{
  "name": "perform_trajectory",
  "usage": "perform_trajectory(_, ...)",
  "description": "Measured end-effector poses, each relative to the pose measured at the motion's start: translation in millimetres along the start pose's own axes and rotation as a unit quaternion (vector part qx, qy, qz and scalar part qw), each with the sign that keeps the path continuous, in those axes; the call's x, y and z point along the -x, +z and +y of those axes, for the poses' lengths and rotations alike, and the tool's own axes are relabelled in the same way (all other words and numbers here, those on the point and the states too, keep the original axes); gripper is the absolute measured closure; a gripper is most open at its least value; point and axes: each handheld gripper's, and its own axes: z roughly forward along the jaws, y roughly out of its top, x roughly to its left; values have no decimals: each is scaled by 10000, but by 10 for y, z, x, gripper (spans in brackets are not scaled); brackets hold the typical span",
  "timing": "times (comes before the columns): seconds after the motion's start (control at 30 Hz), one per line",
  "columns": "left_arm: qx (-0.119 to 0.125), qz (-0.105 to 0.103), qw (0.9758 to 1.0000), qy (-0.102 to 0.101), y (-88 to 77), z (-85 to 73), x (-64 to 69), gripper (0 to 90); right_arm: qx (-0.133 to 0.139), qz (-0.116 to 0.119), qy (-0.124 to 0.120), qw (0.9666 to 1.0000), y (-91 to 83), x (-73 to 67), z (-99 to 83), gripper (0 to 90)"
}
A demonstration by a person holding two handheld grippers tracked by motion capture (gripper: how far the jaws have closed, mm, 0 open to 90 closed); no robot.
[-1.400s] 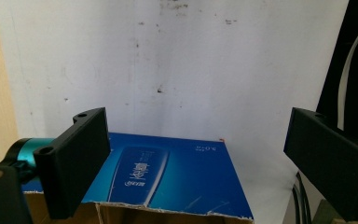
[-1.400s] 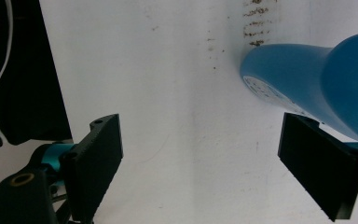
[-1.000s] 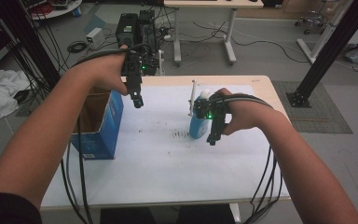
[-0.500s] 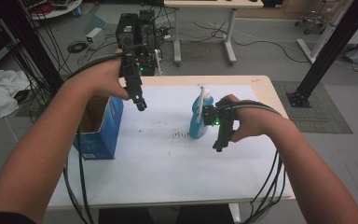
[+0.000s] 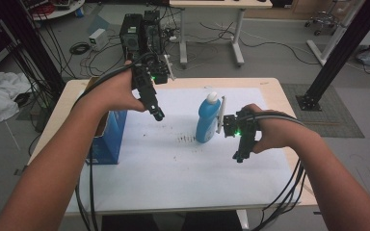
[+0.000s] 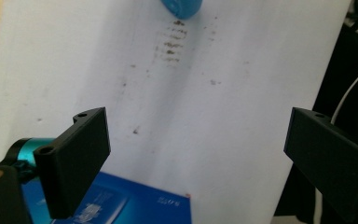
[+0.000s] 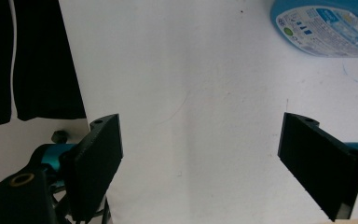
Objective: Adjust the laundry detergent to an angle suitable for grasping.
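One blue bottle (image 5: pixel 207 120) stands upright mid-tabletop (image 5: pixel 270 89); one blue box (image 5: pixel 107 137) sits at the left edge. Two grippers, left (image 5: pixel 157 114) and right (image 5: pixel 239 156), hover with jaws spread wide, holding nothing.

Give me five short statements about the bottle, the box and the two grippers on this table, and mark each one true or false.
1. The blue bottle stands upright on the white sheet. True.
2. The right gripper is shut on the bottle. False: its fingers are spread wide with nothing between them, and it sits beside the bottle.
3. The blue box sits at the left edge of the table. True.
4. The left gripper holds the box. False: it is open, above the sheet.
5. The bottle's cap is black. False: it is white.
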Motion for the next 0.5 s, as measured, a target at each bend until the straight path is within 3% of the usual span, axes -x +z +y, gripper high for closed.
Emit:
perform_trajectory(0.13,133,-12,9999,-94,55,14,26,69,39,6,38,10000,-5,-25,-47,130)
perform_trajectory(0.27,429,-330,9982,-247,141,-2,59,69,37,-20,116,9999,1,-41,-118,130)
perform_trajectory(0.33,429,-330,9982,-247,141,-2,59,69,46,-16,135,9999,1,-48,-129,130)
perform_trajectory(0.37,606,-422,9968,-298,167,-11,79,69,46,-16,135,9999,1,-48,-129,130)
perform_trajectory(0.4,606,-422,9968,-298,167,-11,79,69,46,-16,135,9999,1,-48,-129,130)
perform_trajectory(0.43,780,-553,9947,-388,212,-20,100,69,61,-16,145,9999,6,-60,-166,130)
perform_trajectory(0.5,860,-576,9937,-428,235,-20,113,69,60,-31,152,9999,8,-61,-171,130)
